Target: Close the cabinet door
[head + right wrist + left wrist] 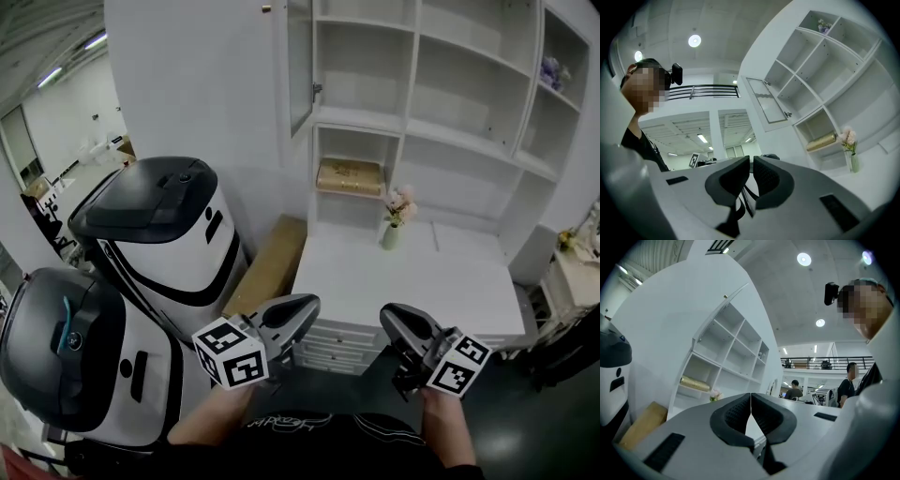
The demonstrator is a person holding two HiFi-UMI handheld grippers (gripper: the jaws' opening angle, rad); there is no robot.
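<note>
Standing open at the upper left of the white shelving unit, the glass-paned cabinet door swings out from its compartment toward the camera, and in the head view it is seen nearly edge-on. In the right gripper view the same door hangs clear of the shelves. Both tongs are low in the head view, in front of the white desk and its drawers, well apart from the door. The left tongs are shut tight, the dark pads meeting at their tips with nothing between them. The right tongs are narrowed to a thin slit, also empty. A small vase of pink flowers stands at the back of the desk, just below a shelf that carries a gold-coloured package. A cardboard box lies on the floor beside the desk, next to two white-and-black machines.
</note>
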